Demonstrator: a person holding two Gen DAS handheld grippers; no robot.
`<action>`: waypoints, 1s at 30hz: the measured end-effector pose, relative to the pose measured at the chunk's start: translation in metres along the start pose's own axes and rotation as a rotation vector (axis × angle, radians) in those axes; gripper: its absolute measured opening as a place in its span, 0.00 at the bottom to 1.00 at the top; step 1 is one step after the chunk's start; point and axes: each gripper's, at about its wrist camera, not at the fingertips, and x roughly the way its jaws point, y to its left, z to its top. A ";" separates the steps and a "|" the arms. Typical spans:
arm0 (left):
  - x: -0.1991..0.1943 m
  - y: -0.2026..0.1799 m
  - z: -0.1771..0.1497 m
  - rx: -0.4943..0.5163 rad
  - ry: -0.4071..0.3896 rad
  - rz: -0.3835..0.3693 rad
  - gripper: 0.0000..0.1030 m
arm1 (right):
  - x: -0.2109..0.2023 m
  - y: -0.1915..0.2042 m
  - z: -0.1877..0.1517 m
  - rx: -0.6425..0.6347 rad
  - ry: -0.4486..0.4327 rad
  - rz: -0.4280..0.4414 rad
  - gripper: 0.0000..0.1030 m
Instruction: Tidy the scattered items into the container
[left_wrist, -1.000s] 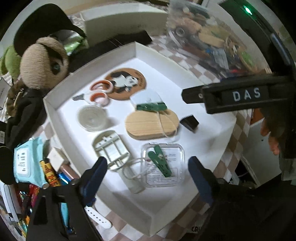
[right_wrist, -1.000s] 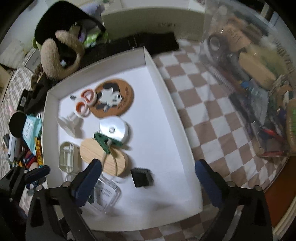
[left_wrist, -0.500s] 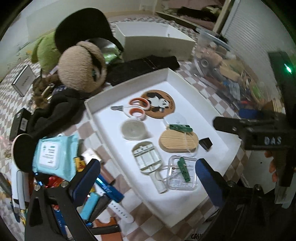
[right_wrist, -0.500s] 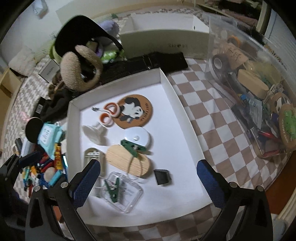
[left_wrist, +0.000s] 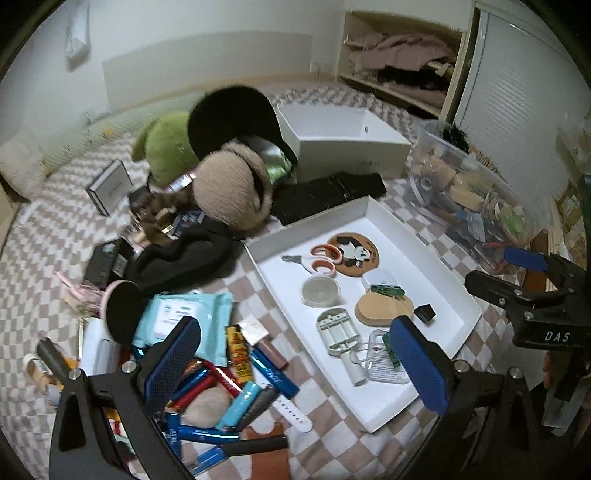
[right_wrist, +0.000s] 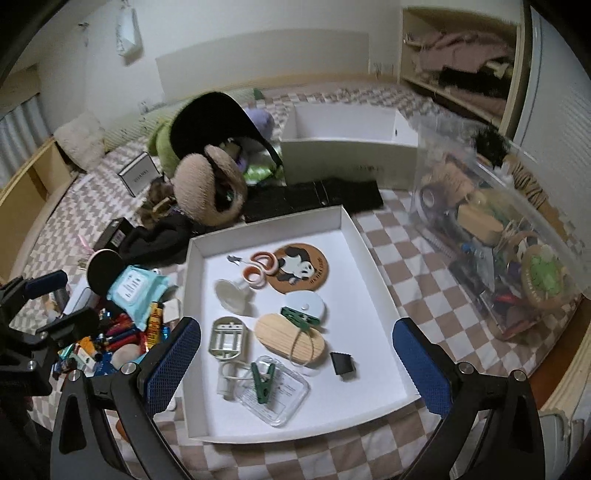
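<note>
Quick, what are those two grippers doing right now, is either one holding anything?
Left gripper: open, holding nothing, above the pile of pens beside the white tray.
Right gripper: open, holding nothing, above the tray.

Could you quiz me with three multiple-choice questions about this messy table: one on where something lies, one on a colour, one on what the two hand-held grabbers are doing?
1. Where is the panda coaster?
A. in the white tray
B. on the checked cloth
C. in the clear bin

2. What colour are the scissors' handles?
A. green
B. orange
C. black

3. How are the left gripper and right gripper?
A. both clamped on pens
B. one holding the tray
C. both open, empty

Answers: 1 A, it lies flat within the tray's walls. 2 B, the orange loops show beside the coaster. 3 C, the fingers stand wide apart, holding nothing.
</note>
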 end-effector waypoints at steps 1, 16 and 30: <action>-0.005 0.000 -0.002 0.001 -0.013 0.005 1.00 | -0.003 0.002 -0.001 -0.004 -0.014 0.000 1.00; -0.061 0.021 -0.027 -0.079 -0.160 0.053 1.00 | -0.049 0.040 -0.027 -0.127 -0.219 0.013 1.00; -0.078 0.010 -0.059 -0.012 -0.228 0.155 1.00 | -0.059 0.051 -0.047 -0.151 -0.251 0.033 1.00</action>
